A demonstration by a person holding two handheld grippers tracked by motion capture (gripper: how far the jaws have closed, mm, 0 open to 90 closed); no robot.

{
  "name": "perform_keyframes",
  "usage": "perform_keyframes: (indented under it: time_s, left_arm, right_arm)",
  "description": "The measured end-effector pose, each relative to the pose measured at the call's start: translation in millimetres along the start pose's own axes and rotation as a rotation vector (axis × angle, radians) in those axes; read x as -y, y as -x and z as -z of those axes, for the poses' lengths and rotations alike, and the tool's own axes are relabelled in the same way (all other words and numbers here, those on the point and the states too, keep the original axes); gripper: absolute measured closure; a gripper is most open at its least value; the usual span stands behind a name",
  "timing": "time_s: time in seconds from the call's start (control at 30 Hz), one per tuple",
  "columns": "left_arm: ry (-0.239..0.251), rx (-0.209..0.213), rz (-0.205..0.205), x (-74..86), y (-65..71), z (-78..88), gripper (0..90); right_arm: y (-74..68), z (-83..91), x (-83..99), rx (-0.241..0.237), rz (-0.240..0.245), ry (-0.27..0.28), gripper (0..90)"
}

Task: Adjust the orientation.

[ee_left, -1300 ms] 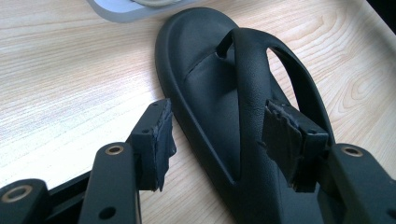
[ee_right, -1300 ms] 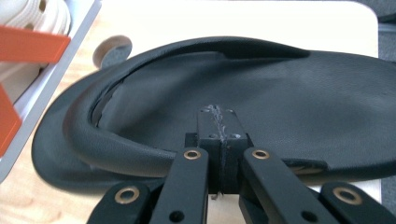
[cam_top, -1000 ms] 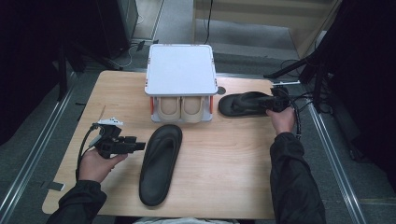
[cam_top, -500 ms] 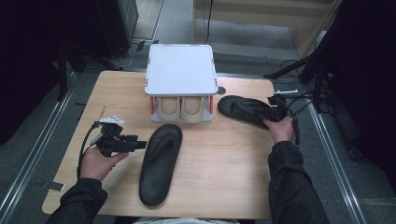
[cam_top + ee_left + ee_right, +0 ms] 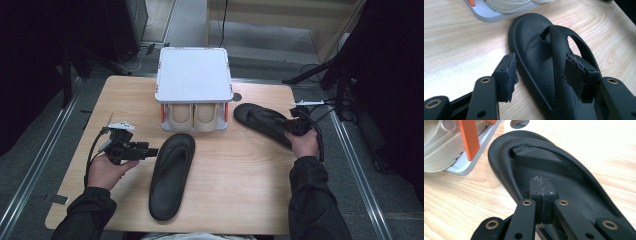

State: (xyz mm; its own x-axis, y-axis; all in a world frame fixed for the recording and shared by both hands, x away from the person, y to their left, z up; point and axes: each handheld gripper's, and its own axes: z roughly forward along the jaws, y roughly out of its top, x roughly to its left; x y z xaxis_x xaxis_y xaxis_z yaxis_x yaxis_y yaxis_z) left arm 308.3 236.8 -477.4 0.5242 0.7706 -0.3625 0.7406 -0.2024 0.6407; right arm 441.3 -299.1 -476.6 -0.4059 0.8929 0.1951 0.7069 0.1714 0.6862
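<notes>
Right gripper (image 5: pixel 541 195) jaws together, pressing on the right-hand black rubber flip-flop (image 5: pixel 265 122) beside the rack. Left gripper (image 5: pixel 544 75) apart, straddling the near flip-flop (image 5: pixel 172 172). Judged light, flexible; take the strap.

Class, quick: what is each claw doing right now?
Left claw: open, straddling the near black sandal.
Right claw: closed, holding nothing, over the far black sandal.

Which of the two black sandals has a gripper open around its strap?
The sandal lying lengthwise in front of the shoe rack, at the left gripper. The other sandal lies beside the rack.
</notes>
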Motion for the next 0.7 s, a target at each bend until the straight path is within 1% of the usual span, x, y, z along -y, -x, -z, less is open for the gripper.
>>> perform_keyframes:
  time_s: [0.07, 0.17, 0.27, 0.33, 0.43, 0.53, 0.63, 0.7]
  left_arm:
    - [-0.001, 0.001, -0.004, -0.9, -0.7, -0.2, 43.6]
    - [0.001, -0.003, 0.001, -1.8, -1.1, -0.8, 43.6]
    - [0.0, -0.003, -0.001, -2.5, -1.8, -1.0, 43.6]
    - [0.0, -0.005, 0.001, -2.7, -2.4, -1.6, 43.5]
    - [-0.001, -0.005, 0.005, -3.0, -4.1, -1.2, 43.5]
    - [0.001, -0.006, 0.004, -2.9, -5.1, -0.2, 43.4]
    - [0.004, -0.006, 0.006, -2.8, -5.4, 0.0, 43.4]
    - [0.004, -0.006, 0.005, -2.8, -5.4, 0.0, 43.3]
  right_arm:
    - [4.0, 2.5, 4.2, 0.0, -0.014, -0.003, 90.0]
    - [7.2, 3.0, 10.7, 0.01, -0.014, -0.029, 90.0]
    - [8.6, 0.7, 16.8, 0.04, 0.02, -0.064, 90.0]
    - [9.3, -2.4, 19.5, 0.057, 0.021, -0.091, 90.0]
    - [8.4, -4.1, 20.9, 0.057, 0.01, -0.101, 90.0]
    - [6.0, -4.8, 21.5, 0.046, 0.016, -0.103, 90.0]
    - [0.5, -5.5, 22.1, 0.039, 0.025, -0.11, 90.0]
    - [-5.7, -5.8, 22.5, 0.028, 0.037, -0.12, 90.0]
